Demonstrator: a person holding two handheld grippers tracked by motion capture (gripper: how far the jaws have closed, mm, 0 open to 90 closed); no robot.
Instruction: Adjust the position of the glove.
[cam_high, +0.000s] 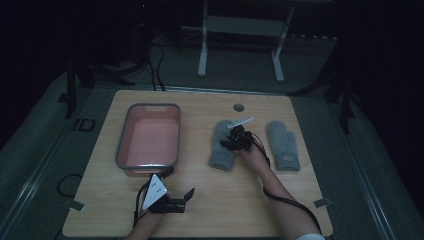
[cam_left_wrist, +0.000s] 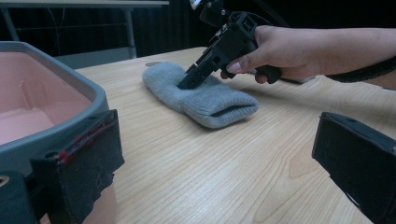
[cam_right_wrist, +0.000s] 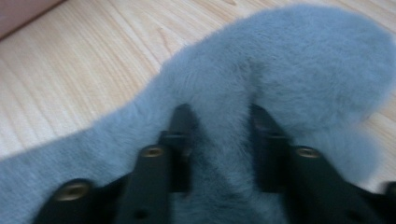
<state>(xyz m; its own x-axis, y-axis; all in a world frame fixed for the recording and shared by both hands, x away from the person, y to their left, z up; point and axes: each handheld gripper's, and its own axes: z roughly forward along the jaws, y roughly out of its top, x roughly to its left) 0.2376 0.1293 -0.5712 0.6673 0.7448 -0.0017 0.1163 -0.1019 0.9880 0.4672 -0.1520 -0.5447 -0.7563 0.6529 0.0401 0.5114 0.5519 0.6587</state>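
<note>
A grey mitten lies flat on the wooden table, right of centre. My right gripper points down into its middle, and its jaws pinch a raised fold of the wool between them. A second grey mitten lies flat further right, untouched. Near the front edge, my left gripper rests open with nothing but bare wood between its pads, aimed at the first mitten.
A grey-rimmed pink bin stands at the table's left, close beside my left gripper. There is a small round hole in the table near its far edge. White frame legs stand on the floor behind.
</note>
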